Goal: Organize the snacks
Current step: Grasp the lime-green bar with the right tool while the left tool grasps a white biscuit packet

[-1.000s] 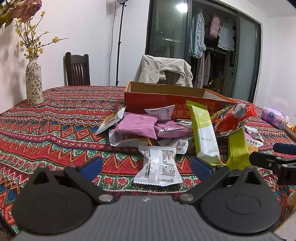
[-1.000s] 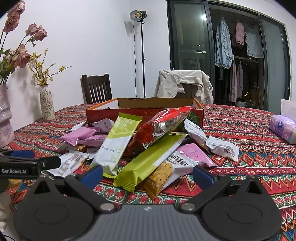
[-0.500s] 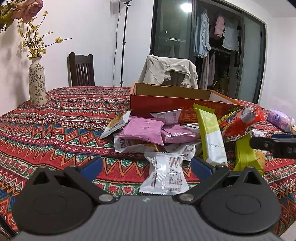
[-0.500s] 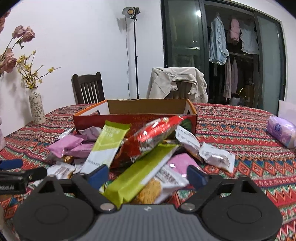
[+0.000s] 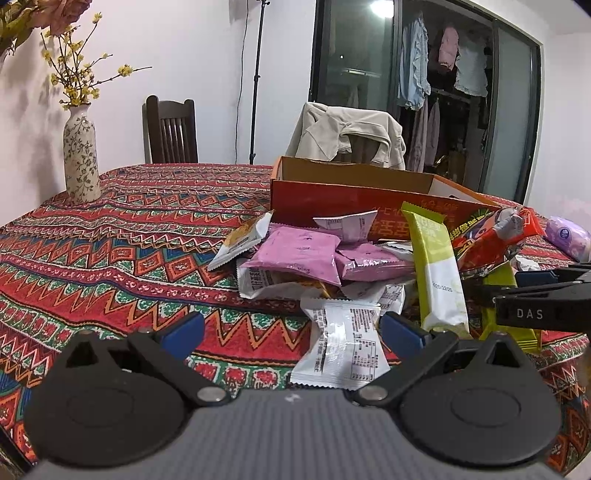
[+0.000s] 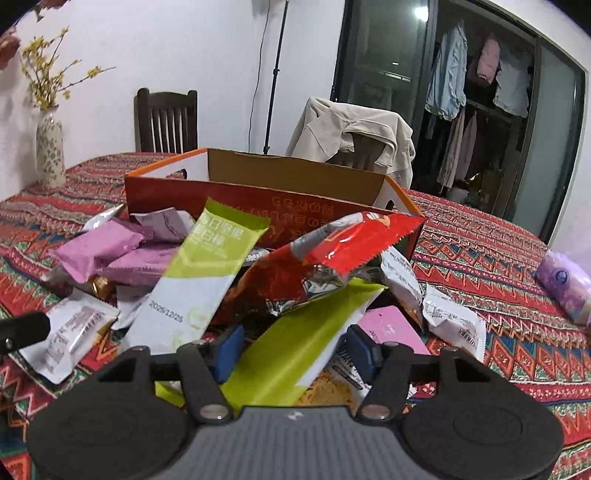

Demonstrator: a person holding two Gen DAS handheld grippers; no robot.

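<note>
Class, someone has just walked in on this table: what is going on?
A person is sorting a heap of snack packets beside an open cardboard box. The right tool is closing around a lime-green packet, which lies between its jaws. The left tool hangs open over a white packet, untouched.

White walls [image 5: 207,55] are enclosing the room. A table [image 5: 110,236] under a red zigzag-patterned cloth is filling the foreground. At its far left edge a tall floral vase [image 5: 80,158] is standing upright, holding sprigs with small yellow blossoms [image 5: 77,77]. A dark wooden chair [image 5: 170,131] is standing behind the table against the wall. A second chair is carrying a beige jacket [image 5: 347,136] draped over its back. A thin black light stand [image 5: 255,81] is rising beside the wall. Dark-framed glass sliding doors [image 5: 354,74] are reflecting a ceiling lamp [image 5: 380,6], and clothes [image 5: 439,77] are hanging on a rail behind them.
</note>
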